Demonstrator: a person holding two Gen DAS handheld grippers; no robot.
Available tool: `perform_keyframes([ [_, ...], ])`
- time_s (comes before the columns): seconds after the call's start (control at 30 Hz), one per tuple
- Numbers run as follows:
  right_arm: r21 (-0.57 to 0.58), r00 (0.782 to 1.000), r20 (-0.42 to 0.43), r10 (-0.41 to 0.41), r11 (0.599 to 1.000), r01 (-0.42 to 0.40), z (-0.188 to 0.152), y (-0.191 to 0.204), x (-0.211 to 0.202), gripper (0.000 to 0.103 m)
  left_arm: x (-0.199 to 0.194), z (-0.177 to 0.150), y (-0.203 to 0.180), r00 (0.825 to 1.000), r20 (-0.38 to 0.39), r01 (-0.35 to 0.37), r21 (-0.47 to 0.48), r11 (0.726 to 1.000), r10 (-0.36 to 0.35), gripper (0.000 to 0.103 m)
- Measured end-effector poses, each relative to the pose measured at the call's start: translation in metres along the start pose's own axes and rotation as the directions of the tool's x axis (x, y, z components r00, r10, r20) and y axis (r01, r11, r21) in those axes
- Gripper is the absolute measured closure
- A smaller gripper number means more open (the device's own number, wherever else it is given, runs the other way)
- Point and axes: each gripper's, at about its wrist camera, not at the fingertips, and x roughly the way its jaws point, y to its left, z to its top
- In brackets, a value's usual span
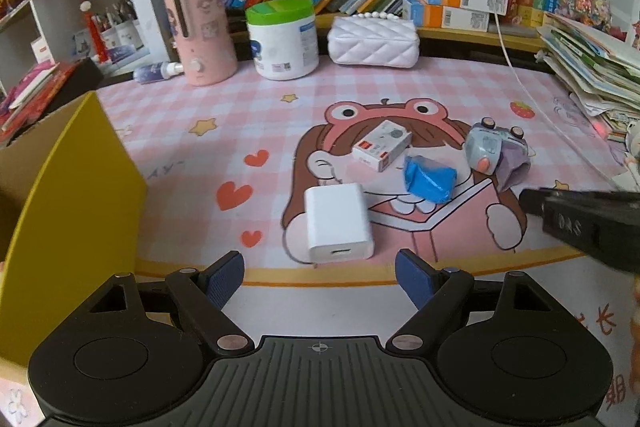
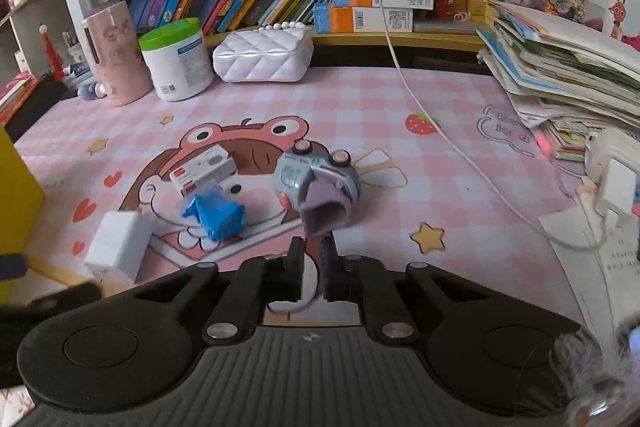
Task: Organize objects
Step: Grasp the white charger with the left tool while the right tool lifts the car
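Left wrist: left gripper (image 1: pixel 319 277) fingers gaping over white charger (image 1: pixel 338 223) lying on bench | rigid, light, slick — pinching flat sides | right gripper (image 2: pixel 313 255) fingers nearly closed, empty

One charger (image 1: pixel 338 223), two orange-blue boxes (image 1: pixel 460 5)

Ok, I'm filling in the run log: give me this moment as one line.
left tongs: open, empty, facing white charger | right tongs: shut, empty, near toy car | yellow box: left
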Motion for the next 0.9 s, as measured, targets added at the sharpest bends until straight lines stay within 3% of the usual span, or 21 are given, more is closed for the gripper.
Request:
perform_keyframes([
  [0.07, 0.001, 1.000, 0.011, -0.004, 1.000, 0.004, 0.002, -0.003, -0.001, 0.031, 0.003, 0.002, -0.004, 1.000, 0.000, 0.007, 0.004, 1.000, -0.007, 0.019],
  [0.1, 0.000, 1.000, 0.024, 0.001, 1.000, -0.001, 0.003, -0.004, -0.002, 0.026, 0.003, 0.002, -0.005, 1.000, 0.002, 0.011, 0.004, 1.000, -0.011, 0.019],
  [0.2, -0.016, 0.998, 0.039, 0.043, 0.999, -0.043, 0.010, -0.005, 0.004, 0.021, 0.001, 0.002, -0.006, 1.000, 0.007, 0.015, 0.003, 1.000, -0.015, 0.019],
  [0.5, -0.070, 1.000, -0.011, -0.005, 0.998, 0.004, 0.027, 0.002, 0.067, 0.023, -0.016, -0.003, 0.016, 0.999, 0.012, -0.043, -0.020, 0.999, 0.044, 0.019],
  [0.6, -0.123, 1.000, 0.000, -0.017, 0.992, 0.017, 0.026, 0.005, 0.075, 0.029, -0.017, -0.003, 0.023, 0.998, 0.011, -0.058, -0.038, 0.998, 0.059, 0.019],
  [0.67, -0.138, 1.000, 0.011, -0.003, 0.990, 0.005, 0.027, 0.004, 0.074, 0.045, -0.016, -0.003, 0.023, 0.998, 0.010, -0.055, -0.040, 0.998, 0.055, 0.019],
  [0.73, -0.130, 1.000, 0.002, -0.009, 0.991, 0.010, 0.028, 0.001, 0.069, 0.045, -0.012, -0.001, 0.019, 0.999, 0.014, -0.041, -0.036, 0.999, 0.042, 0.019],
  [0.9, -0.052, 1.000, 0.012, -0.012, 0.999, 0.013, 0.024, -0.013, 0.035, 0.045, 0.012, 0.008, 0.005, 1.000, -0.008, -0.001, -0.019, 1.000, 0.001, 0.044],
])
